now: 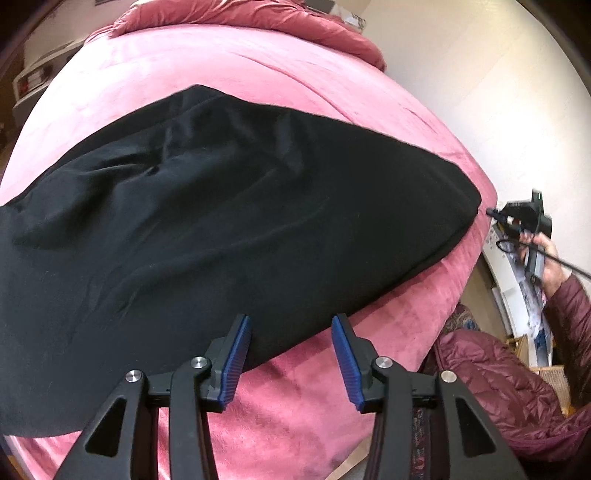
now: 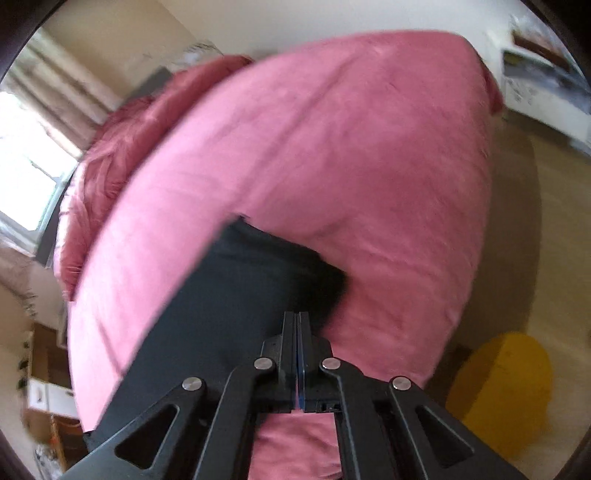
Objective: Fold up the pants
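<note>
Lying across the pink velvety bed cover (image 1: 258, 74), the black pants (image 1: 221, 229) spread as one broad dark panel, softly creased near the middle, with a straight hem end toward the bed's right edge; the fabric is matte, and no seams or pockets can be made out. The left gripper (image 1: 291, 325) hangs at the near edge of the cloth, its blue-padded fingers (image 1: 236, 362) set wide apart with nothing between them; the left pad overlaps the pants' border in the view, contact not determinable. The right gripper (image 2: 297, 317) has its fingers pressed flat together; whether pants fabric (image 2: 236, 314) is caught between them cannot be told, and this view is blurred. A rumpled red quilt (image 1: 240, 14) sits at the far end of the bed; a yellow object (image 2: 506, 391) stands on the floor beside it.
</note>
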Available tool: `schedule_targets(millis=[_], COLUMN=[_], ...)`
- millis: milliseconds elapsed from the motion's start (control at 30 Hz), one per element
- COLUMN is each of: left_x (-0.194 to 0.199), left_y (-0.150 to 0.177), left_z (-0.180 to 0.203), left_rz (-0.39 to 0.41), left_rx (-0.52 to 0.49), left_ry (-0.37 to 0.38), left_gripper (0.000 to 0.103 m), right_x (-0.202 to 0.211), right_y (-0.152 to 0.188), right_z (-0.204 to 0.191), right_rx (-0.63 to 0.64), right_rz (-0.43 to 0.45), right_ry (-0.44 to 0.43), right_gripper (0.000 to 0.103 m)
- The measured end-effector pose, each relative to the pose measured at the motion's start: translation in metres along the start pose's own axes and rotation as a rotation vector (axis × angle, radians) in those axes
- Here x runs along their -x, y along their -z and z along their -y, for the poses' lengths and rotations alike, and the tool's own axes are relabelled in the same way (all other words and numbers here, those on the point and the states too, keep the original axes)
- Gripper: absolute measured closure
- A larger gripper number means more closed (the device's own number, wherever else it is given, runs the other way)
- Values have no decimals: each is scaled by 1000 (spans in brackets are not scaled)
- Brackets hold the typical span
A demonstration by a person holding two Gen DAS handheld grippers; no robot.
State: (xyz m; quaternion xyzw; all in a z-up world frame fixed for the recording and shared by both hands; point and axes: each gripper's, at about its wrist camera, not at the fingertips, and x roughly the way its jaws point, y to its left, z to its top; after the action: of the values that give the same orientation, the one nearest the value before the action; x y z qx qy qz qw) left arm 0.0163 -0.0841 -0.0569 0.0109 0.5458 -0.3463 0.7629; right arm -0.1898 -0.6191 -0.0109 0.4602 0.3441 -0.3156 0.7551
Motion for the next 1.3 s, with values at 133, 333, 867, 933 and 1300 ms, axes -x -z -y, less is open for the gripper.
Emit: schedule_targets(millis=[133, 333, 867, 933, 1300], left_x=[11, 15, -30, -32, -7], left_y=[-2, 1, 3, 0, -3], left_z=[-1, 15, 41, 37, 17], left_rz=[22, 51, 2, 0, 32], left_rx=[-14, -119, -301, -292, -265], left_ry=[5, -25, -133, -146, -25], left_gripper=[56, 41, 44, 64, 95], right_x=[2, -15, -65, -65, -31], right_y=[23, 67, 122, 122, 123], right_z=[-9, -32, -80, -85, -86], right_rx=[33, 55, 73, 104, 223], right_rz=[-38, -184, -276, -270, -233], right_ry=[-108, -220, -249, -229, -209], right_gripper=[98, 82, 74, 91, 96])
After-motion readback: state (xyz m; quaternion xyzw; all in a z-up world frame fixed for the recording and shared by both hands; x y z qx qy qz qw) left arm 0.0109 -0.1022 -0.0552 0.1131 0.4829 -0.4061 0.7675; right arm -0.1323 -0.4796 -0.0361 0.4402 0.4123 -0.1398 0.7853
